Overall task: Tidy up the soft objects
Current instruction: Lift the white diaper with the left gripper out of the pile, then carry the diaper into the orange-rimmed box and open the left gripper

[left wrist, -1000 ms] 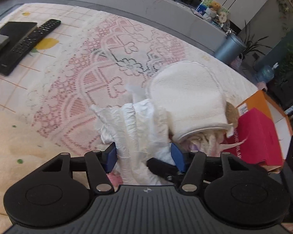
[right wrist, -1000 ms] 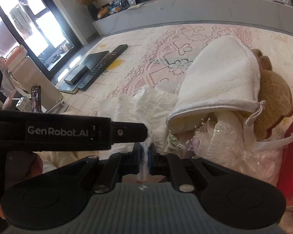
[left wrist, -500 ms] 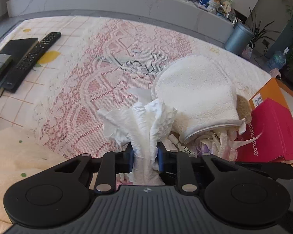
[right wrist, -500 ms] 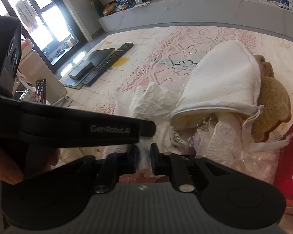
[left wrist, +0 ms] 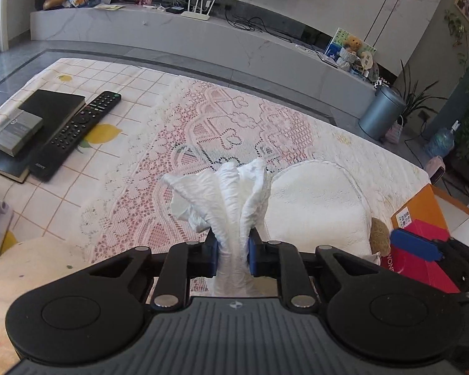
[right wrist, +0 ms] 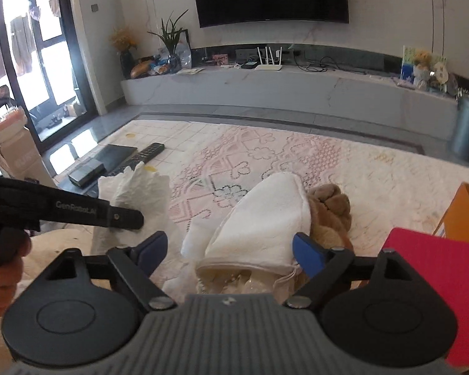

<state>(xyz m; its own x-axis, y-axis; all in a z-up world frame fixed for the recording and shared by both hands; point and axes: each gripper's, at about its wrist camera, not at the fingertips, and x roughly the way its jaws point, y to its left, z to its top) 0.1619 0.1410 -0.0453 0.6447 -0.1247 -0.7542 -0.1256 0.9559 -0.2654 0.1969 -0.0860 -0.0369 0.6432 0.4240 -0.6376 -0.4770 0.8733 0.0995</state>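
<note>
Tissue wad [left wrist: 231,206] is pinched upright as the left gripper [left wrist: 233,248] closes; right gripper [right wrist: 228,248] is opening wide, empty, with the white mitt [right wrist: 265,218] lying lengthwise straight ahead, nearest it.

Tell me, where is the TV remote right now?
The remote lies at the left of the left camera's view, on the tiled cloth, beside a black notebook with a small grey box on it.

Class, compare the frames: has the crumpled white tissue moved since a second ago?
Yes. The crumpled white tissue, pinched in the left gripper, has lifted clear of the white mitt, which stays put.
</note>
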